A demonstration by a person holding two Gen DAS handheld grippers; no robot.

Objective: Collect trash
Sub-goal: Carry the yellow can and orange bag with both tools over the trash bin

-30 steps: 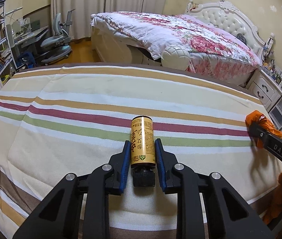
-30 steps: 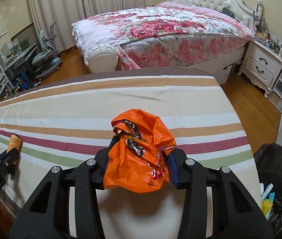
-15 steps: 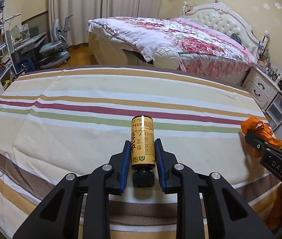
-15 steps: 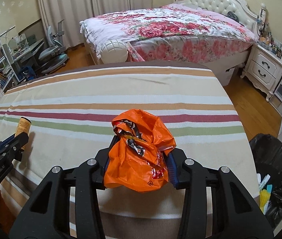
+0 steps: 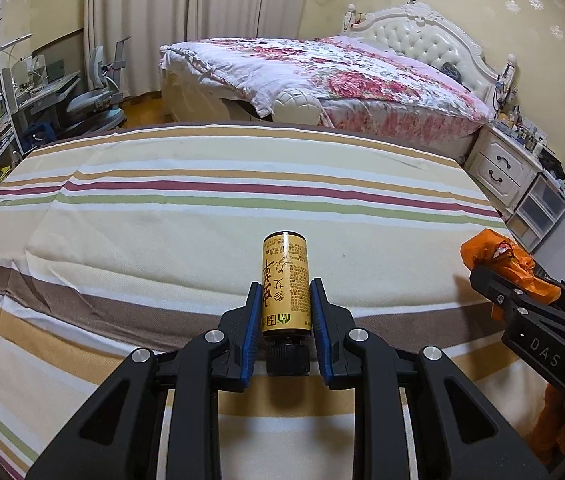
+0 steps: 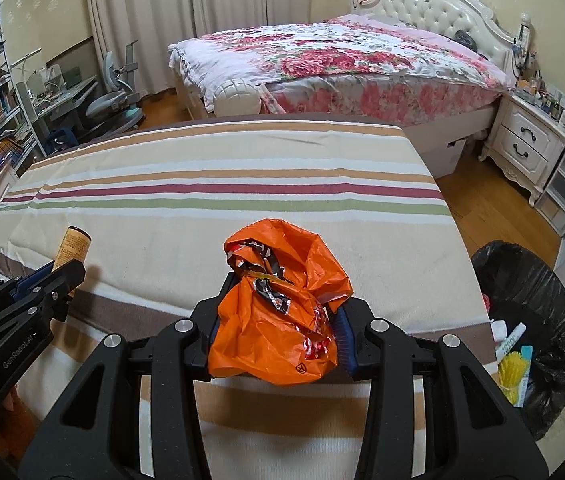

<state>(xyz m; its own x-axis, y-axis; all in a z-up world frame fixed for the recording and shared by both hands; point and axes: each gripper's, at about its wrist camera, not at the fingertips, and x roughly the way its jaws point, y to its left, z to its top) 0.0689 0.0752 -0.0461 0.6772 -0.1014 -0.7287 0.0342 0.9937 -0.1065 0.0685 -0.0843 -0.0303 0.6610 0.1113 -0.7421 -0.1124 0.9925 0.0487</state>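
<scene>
Gold bottle [image 5: 285, 284] pinched, left hand-held gripper [image 5: 285, 304] | right hand-held gripper [image 6: 278, 320], "DAS", pinches orange bag [image 6: 278, 312]

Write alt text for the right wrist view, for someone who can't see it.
The right gripper holds a crumpled orange plastic bag in its jaws above a striped tablecloth. A black-lined trash bin stands at right, with a floral bed behind.

2 wrist fisheyes, close over striped bedspread [image 5: 162, 216], facing floral bed [image 6: 322, 56], seemingly side by side

"das" on right gripper [image 5: 478, 276], "genrobot.ai" on left gripper [image 6: 64, 270]
</scene>
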